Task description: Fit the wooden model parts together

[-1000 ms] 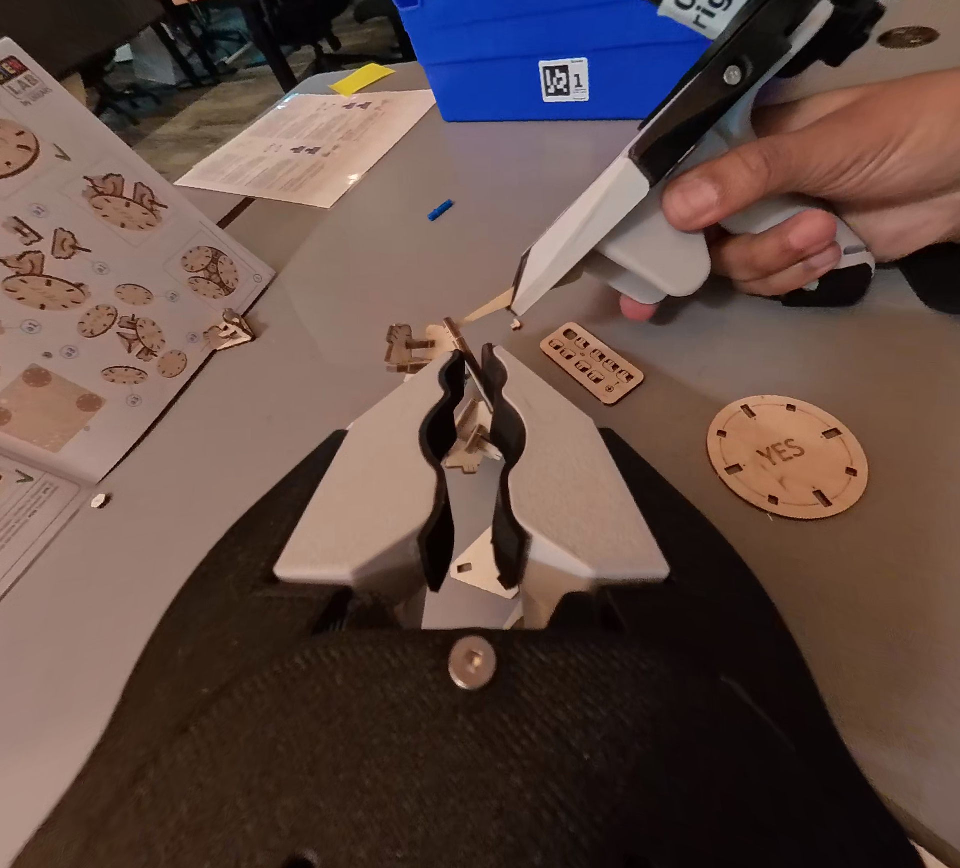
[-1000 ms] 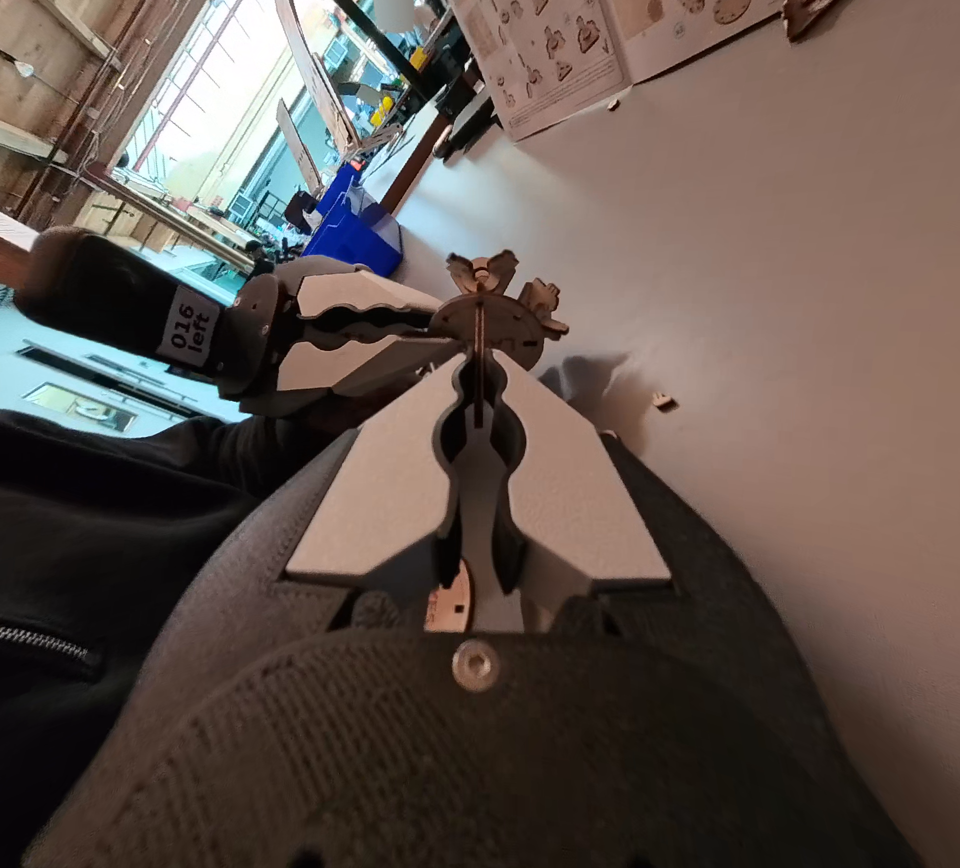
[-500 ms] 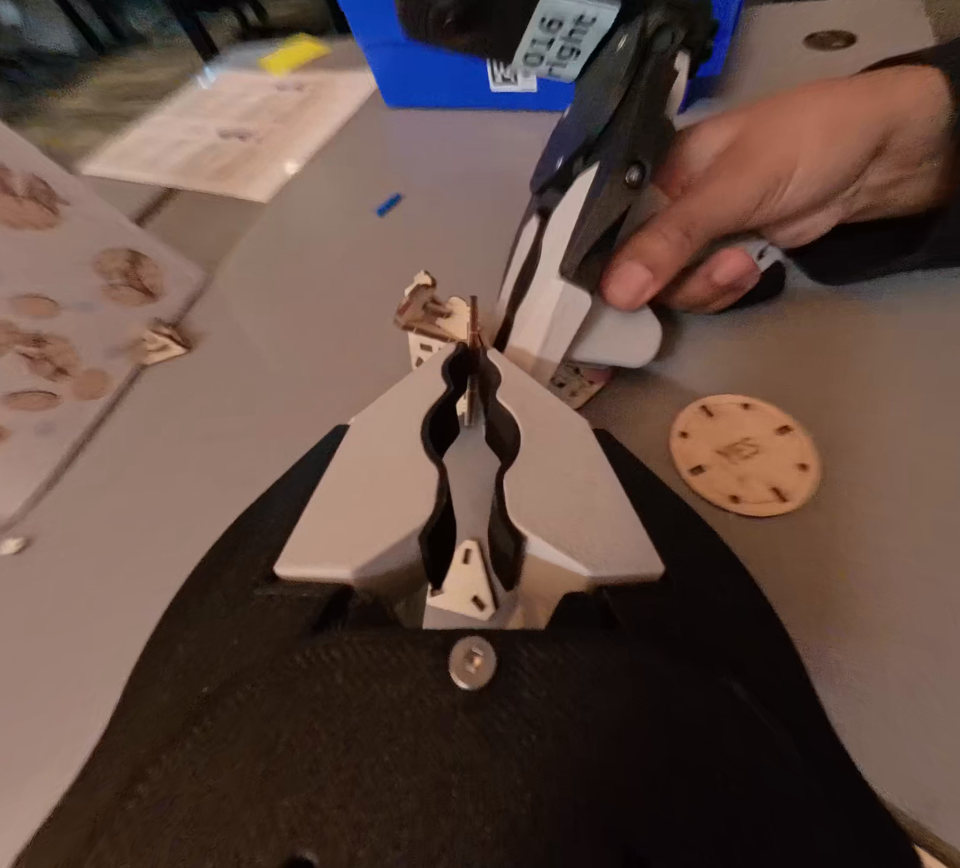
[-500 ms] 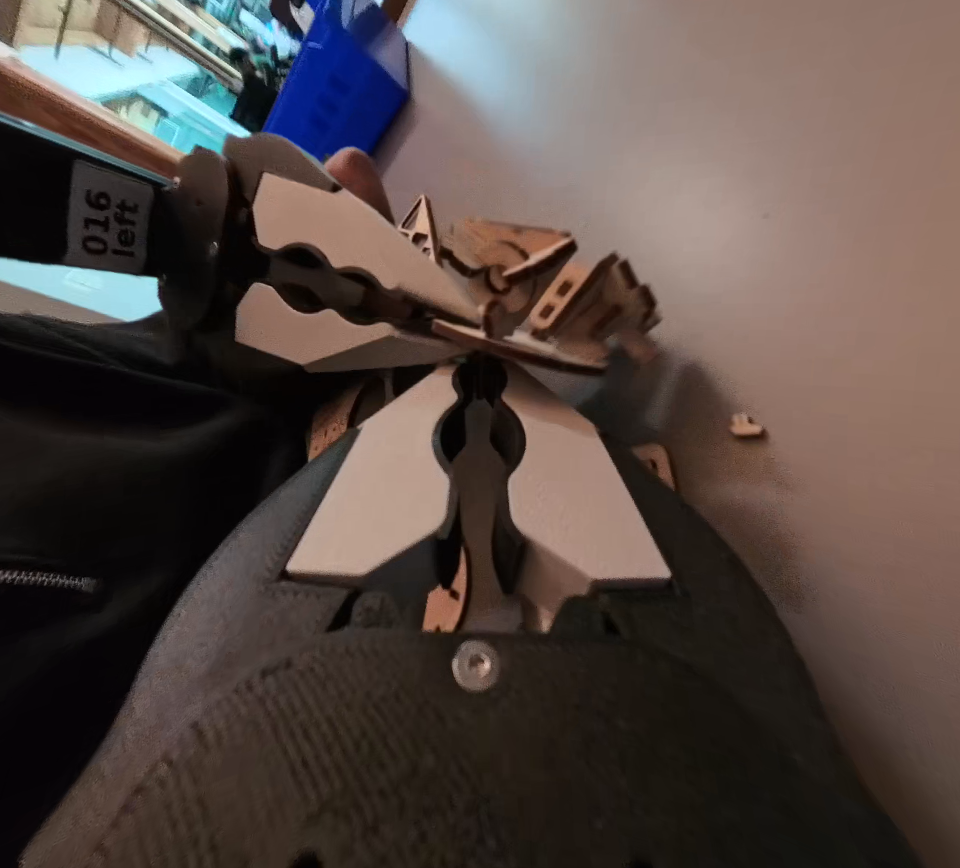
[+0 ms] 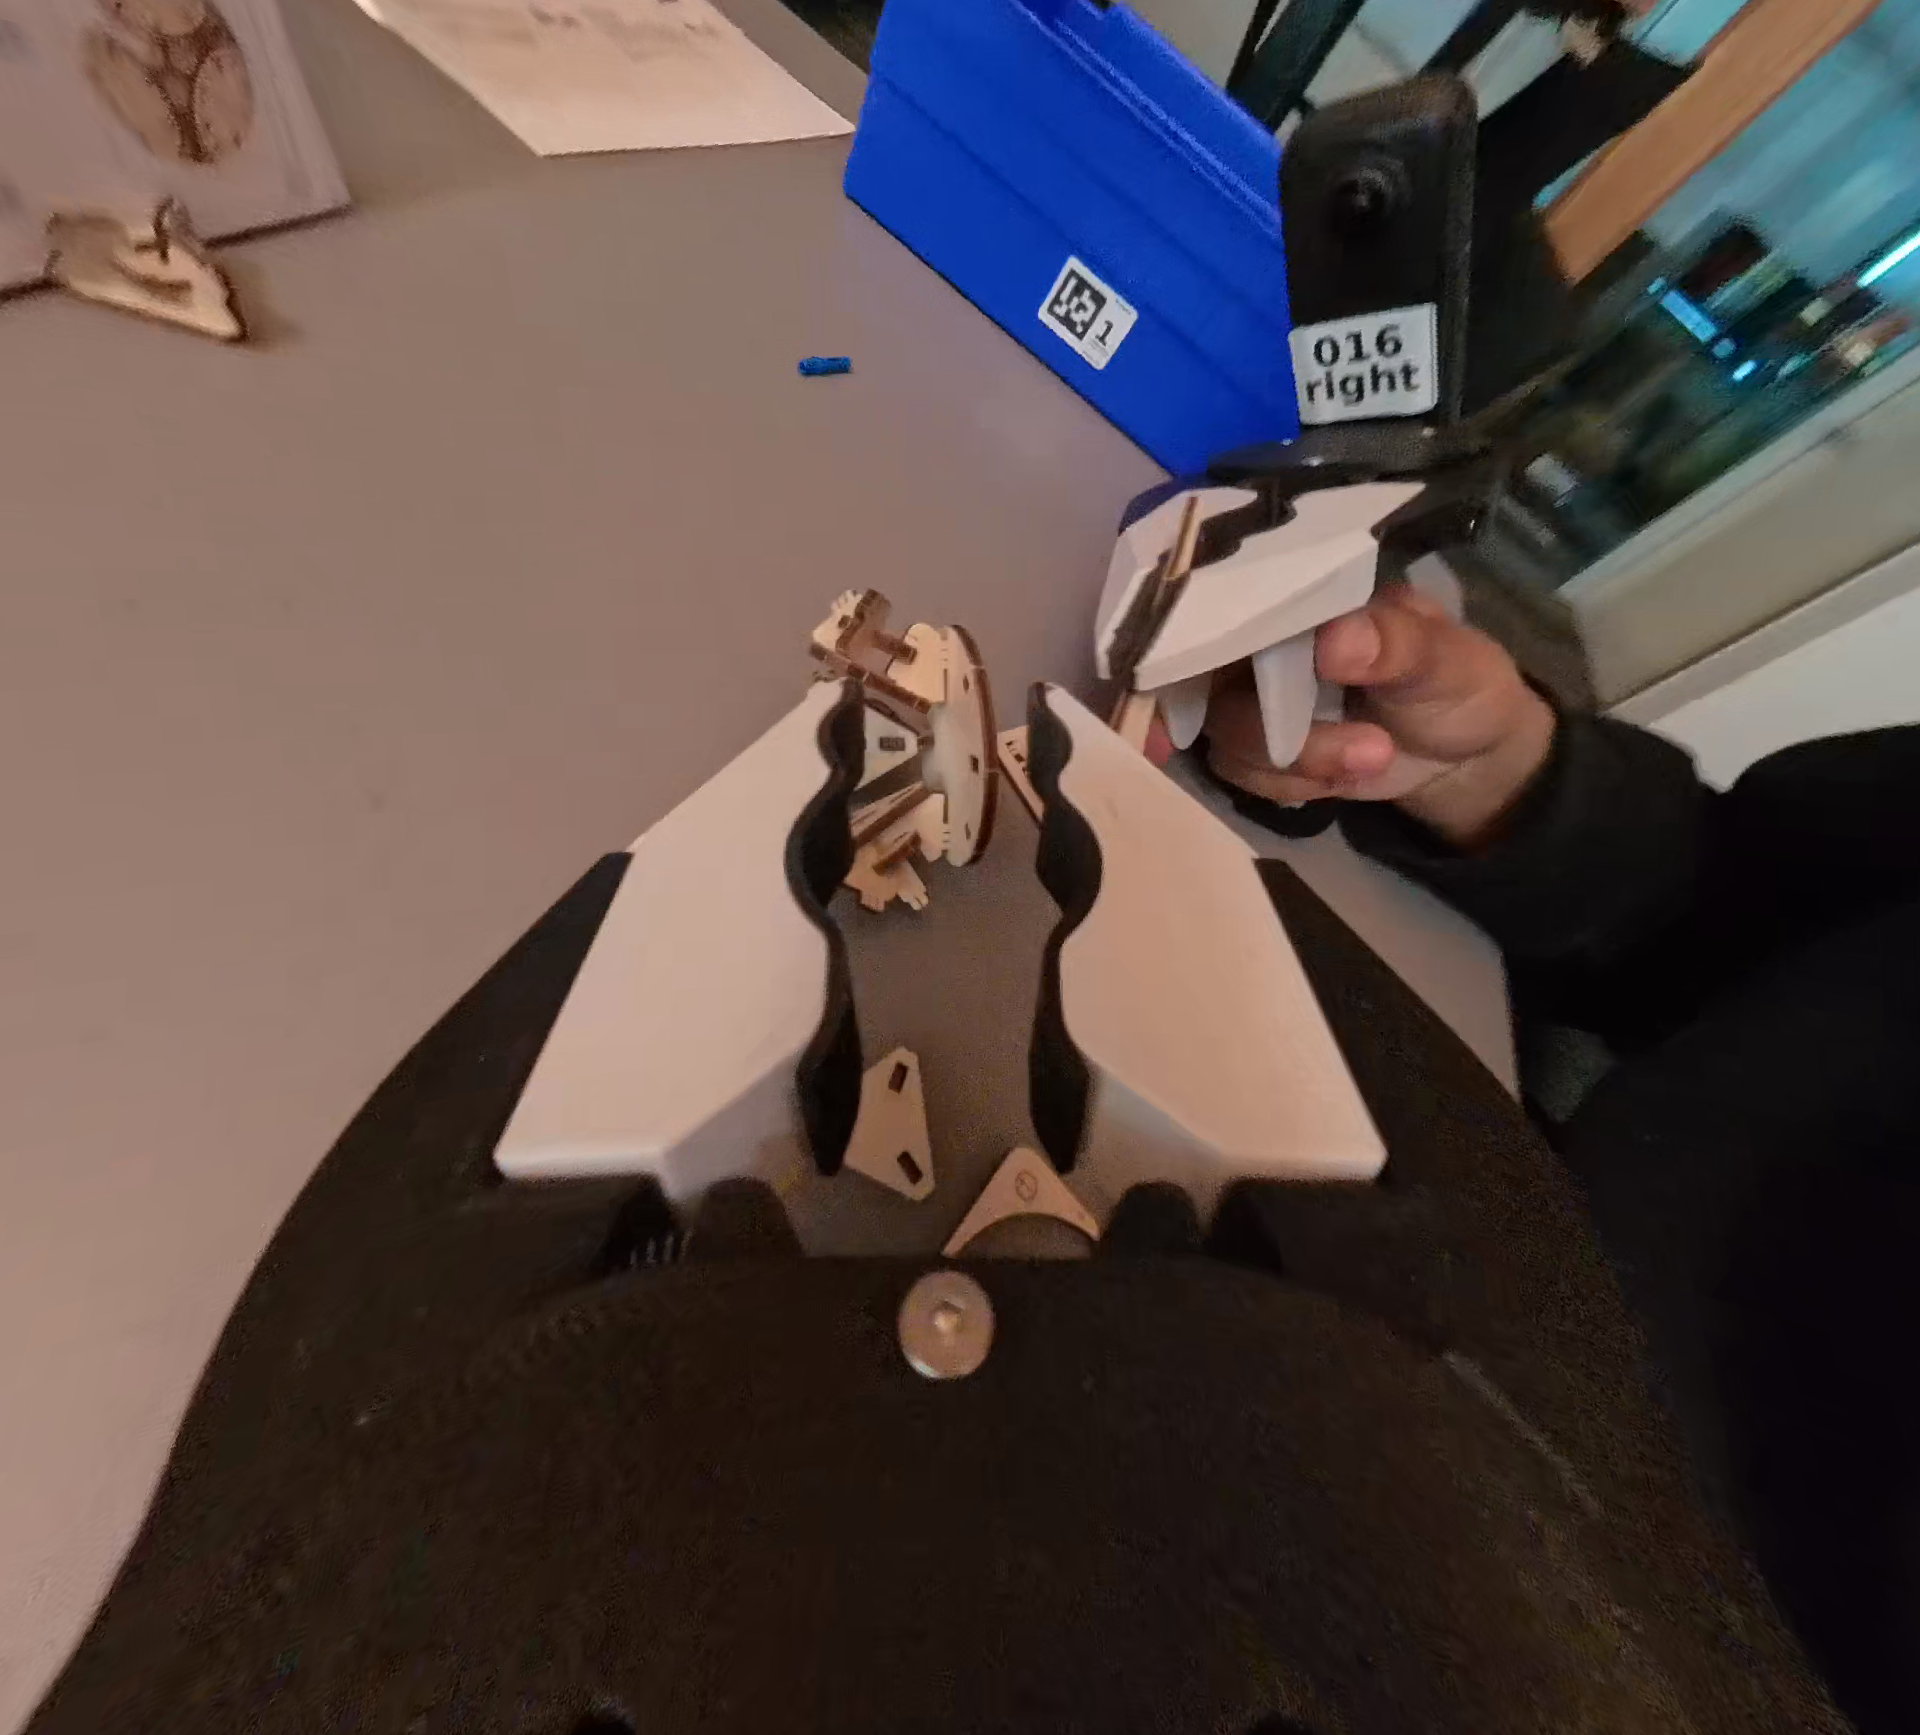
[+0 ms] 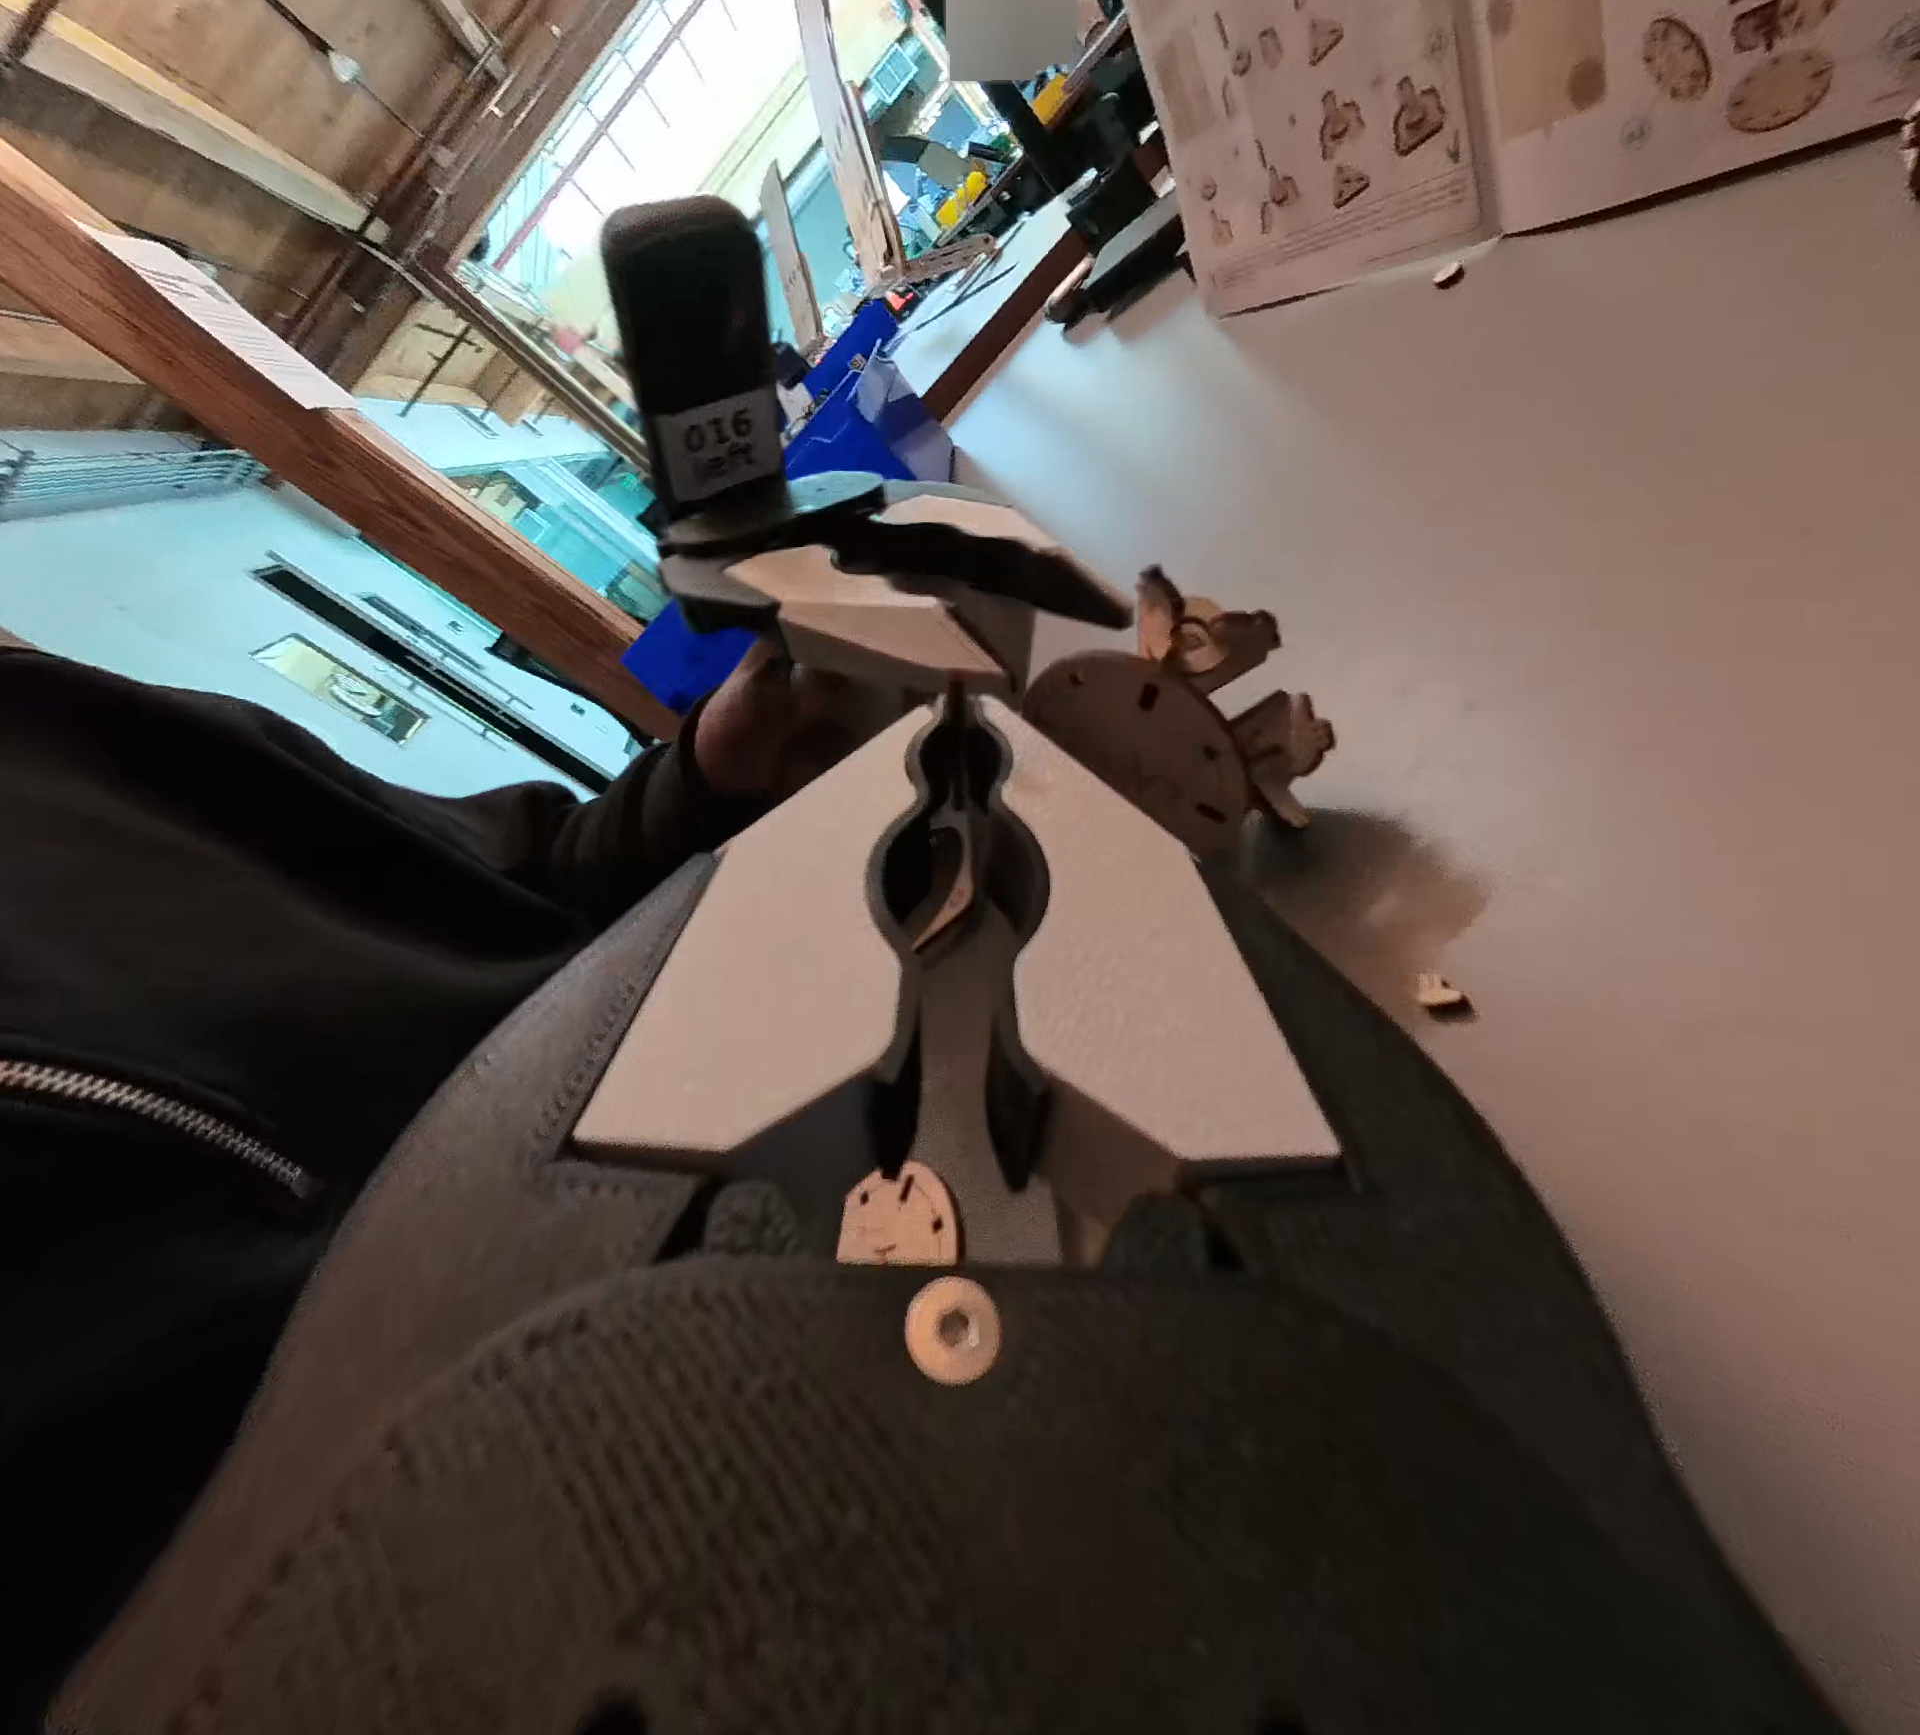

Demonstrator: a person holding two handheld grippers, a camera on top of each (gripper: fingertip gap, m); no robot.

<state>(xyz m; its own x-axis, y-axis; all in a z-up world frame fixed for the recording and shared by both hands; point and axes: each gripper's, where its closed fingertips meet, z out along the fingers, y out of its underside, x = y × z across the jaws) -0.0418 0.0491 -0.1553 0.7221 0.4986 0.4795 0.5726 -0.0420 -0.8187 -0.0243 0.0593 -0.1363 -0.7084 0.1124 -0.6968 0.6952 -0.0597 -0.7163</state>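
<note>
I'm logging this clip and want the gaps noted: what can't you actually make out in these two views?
- Thin wooden piece in the right gripper: only its edge shows; the fingers cover its shape.
- Wooden assembly: left view, the left gripper's finger hides its near side and any contact there.
- Instruction sheet: blurred, cut by the frame edge.
- Small wooden chip: too small to identify.
</note>
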